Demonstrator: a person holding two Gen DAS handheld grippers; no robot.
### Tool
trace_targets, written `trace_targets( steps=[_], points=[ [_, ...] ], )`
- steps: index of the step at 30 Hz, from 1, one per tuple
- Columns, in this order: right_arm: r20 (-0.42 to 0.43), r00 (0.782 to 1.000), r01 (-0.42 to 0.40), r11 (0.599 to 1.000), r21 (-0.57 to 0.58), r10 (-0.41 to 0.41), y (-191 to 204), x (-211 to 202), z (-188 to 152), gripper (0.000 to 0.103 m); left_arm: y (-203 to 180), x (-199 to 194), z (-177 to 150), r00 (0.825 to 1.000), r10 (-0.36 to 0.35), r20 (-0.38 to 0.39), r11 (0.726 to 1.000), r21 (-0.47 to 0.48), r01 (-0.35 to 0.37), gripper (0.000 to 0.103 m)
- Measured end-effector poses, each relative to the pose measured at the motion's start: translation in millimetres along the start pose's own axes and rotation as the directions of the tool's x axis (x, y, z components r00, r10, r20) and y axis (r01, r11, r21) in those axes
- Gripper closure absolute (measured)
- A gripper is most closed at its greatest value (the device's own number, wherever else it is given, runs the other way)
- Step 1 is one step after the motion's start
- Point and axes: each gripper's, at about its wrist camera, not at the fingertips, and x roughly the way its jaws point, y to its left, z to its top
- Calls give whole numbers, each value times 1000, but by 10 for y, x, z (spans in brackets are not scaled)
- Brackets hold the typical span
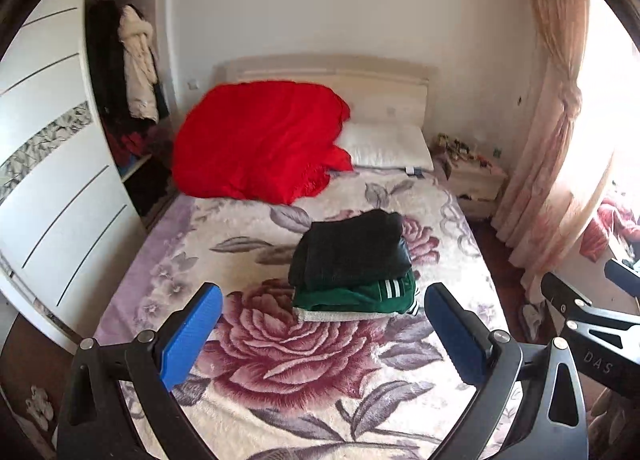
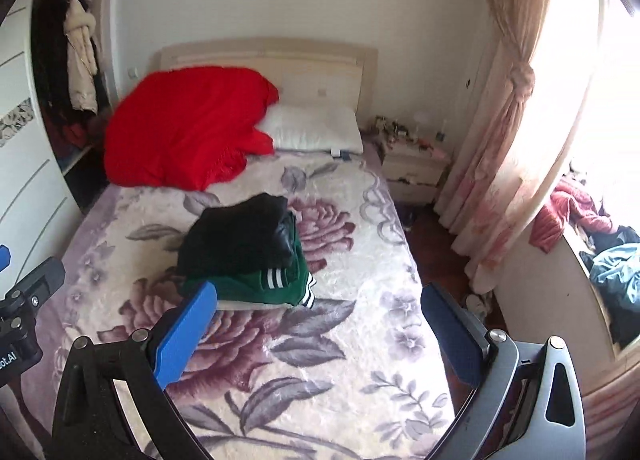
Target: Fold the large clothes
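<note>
Both the left gripper (image 1: 322, 300) and right gripper (image 2: 319, 300) are spread, empty. Ahead, the stacked black garment (image 1: 352, 248) and green jacket (image 1: 360, 296) look soft, floppy; pinch corners.

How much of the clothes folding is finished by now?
Done: a black garment lies folded on a folded green garment on the bed. In hand: nothing; left gripper and right gripper are open. Left: perhaps the loose clothes by the window.
</note>
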Motion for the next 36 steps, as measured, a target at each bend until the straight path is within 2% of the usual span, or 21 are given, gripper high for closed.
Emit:
trace_targets(
  steps=[5, 11, 20, 29, 36],
  points=[
    [55, 998, -19, 1000, 8, 19, -61, -685, -49, 0, 7, -454, -69, 999, 7, 32, 1000, -30, -6, 0],
    [100, 994, -42, 999, 20, 40, -163, -1328, -111, 0, -14, -786, -112, 998, 29, 57, 999, -26, -28, 0],
    [87, 992, -95, 995, 32, 92, -288, -1794, -156, 0, -44, -1076, -94, 998, 58, 23, 998, -24, -58, 0],
    [78, 991, -107, 994, -13, 108, -324, -2084, -61, 0, -107, -1201, -112, 997, 78, -29, 996, -36, -79, 0],
    [92, 988, -118, 992, -35, 120, -343, -2235, 32, 0, -153, -1311, -95, 996, 90, -15, 995, -32, -90, 0]
  ],
)
